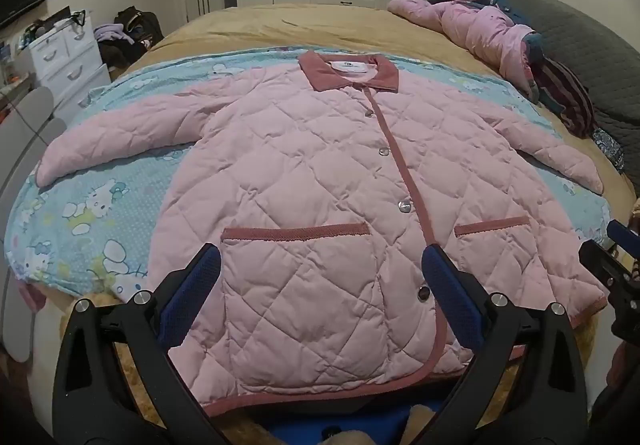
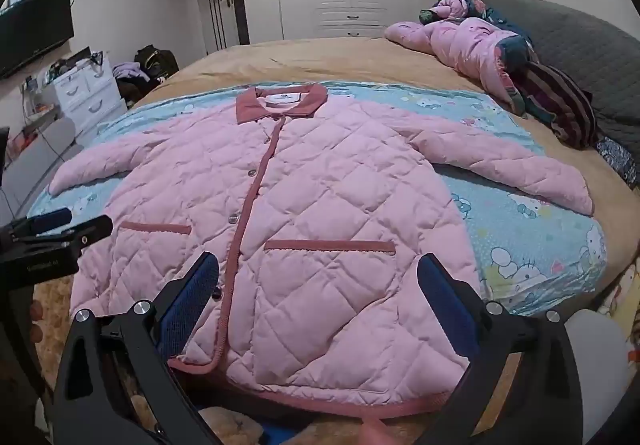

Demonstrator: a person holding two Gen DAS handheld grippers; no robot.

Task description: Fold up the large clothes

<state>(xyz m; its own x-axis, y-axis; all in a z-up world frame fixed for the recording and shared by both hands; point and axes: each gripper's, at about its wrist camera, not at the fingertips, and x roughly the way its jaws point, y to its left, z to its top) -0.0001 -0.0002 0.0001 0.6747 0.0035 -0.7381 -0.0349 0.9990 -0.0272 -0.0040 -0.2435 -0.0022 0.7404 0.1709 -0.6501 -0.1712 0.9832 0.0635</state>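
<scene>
Zero folds done: pink quilted jacket flat, buttoned, sleeves spread, on blue cartoon-print sheet on bed. Left tool, right tool both wide open, empty, above hem. All folding left.

Nothing here reads clearly. The white neck label inside the collar of the pink quilted jacket carries a small dark logo — too tiny to make out. Faint lettering on a black camera mount is blurred.
</scene>
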